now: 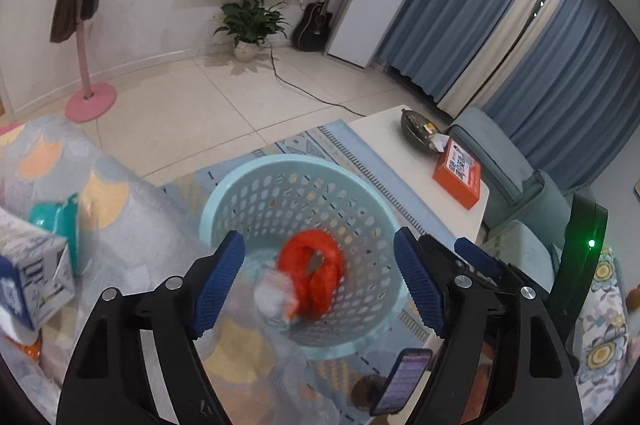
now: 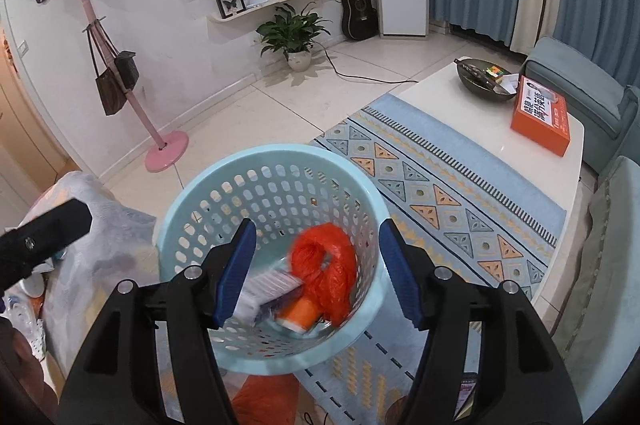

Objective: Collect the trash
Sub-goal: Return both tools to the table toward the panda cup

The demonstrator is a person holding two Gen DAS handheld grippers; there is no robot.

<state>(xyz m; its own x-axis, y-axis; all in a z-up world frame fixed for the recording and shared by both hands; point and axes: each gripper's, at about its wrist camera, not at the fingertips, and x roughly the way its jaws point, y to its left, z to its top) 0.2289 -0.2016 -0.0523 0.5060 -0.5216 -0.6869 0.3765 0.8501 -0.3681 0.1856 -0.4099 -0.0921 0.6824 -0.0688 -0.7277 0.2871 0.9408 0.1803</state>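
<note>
A light blue perforated basket (image 1: 256,185) (image 2: 208,193) stands on the patterned rug. Inside lie an orange plastic bag (image 1: 316,265) (image 2: 330,265), a blurred white wrapper (image 1: 276,295), a white box (image 2: 266,289) and an orange-capped item (image 2: 298,315). My left gripper (image 1: 318,289) is open and empty above the basket's near side. My right gripper (image 2: 318,273) is open and empty right above the basket's mouth, the white box blurred between its fingers below.
A cloth-covered surface (image 1: 120,209) with a tissue box (image 1: 28,277) and teal item (image 1: 60,221) lies left. A white coffee table (image 2: 460,113) holds an orange box (image 2: 540,123) and a dark bowl (image 2: 484,81). A phone (image 1: 404,381), sofa (image 2: 580,85), pink coat stand (image 2: 166,149).
</note>
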